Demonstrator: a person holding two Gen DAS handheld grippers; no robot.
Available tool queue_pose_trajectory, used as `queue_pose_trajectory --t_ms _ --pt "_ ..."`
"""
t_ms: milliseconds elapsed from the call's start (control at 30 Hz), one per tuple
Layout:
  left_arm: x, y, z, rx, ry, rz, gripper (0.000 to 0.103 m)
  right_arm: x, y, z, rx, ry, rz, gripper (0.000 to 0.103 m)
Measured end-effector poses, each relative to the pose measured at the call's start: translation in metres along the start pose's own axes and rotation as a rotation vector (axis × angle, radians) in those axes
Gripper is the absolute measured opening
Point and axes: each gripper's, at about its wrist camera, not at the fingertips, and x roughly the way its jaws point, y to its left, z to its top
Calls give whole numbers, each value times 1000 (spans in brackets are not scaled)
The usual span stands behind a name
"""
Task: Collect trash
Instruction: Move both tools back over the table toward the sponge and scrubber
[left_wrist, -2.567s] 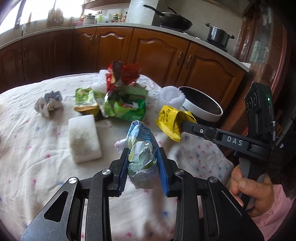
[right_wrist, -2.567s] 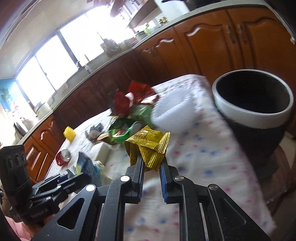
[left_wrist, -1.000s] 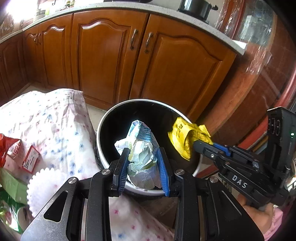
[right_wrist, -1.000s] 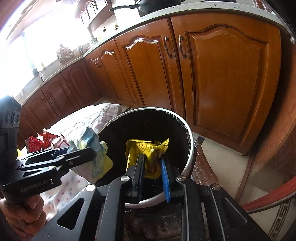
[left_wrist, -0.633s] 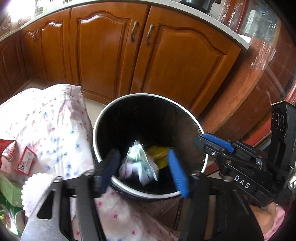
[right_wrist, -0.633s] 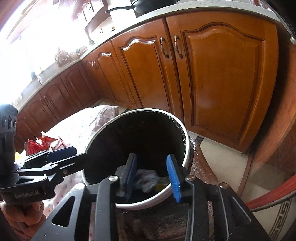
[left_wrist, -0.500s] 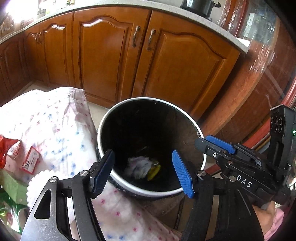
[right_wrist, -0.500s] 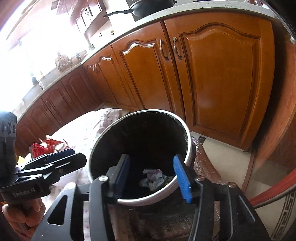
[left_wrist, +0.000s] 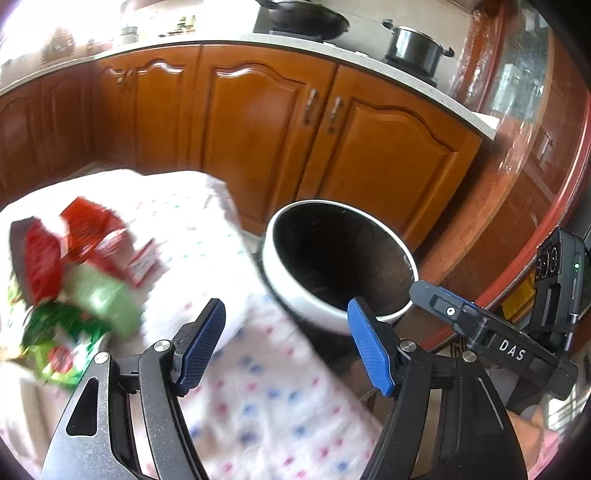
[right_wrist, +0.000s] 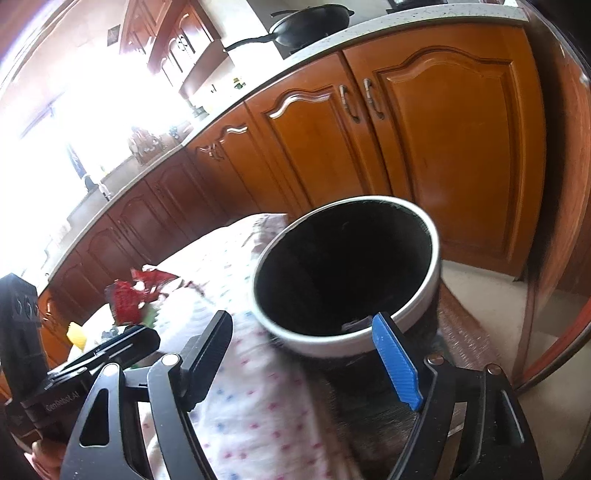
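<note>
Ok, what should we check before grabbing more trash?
1. Left hand-held gripper empty: ok; jaws opening, nothing between them.
2. Right hand-held gripper empty: ok; jaws opening, nothing between them.
3. Wrappers left on the table: ok, red and green ones.
4. Bin upright, mouth clear: ok.
5. Dropped trash down inside bin: cannot tell, too dark.

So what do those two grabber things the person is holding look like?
Each gripper is a black and grey metal frame with silver bolts and ridged blue pads. The left gripper has "GenRobot.AI" printed on its side. The right gripper reads "DAS" and carries a black box with a small green light. A pink sleeve peeks in.
</note>
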Motion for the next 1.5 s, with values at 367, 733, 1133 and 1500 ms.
queue_pose_trajectory --t_ms 367,733,1133,1500 --pt "-44 55 -38 -86 -23 67 70 5 47 -30 -17 42 77 81" --pt "-79 100 -68 -165 -33 139 71 22 85 -53 -69 110 120 85" --pt "-109 146 -84 -250 -58 226 78 42 103 -43 -91 105 117 92" --pt "-95 190 -93 -309 37 301 80 87 97 -21 -58 144 92 75"
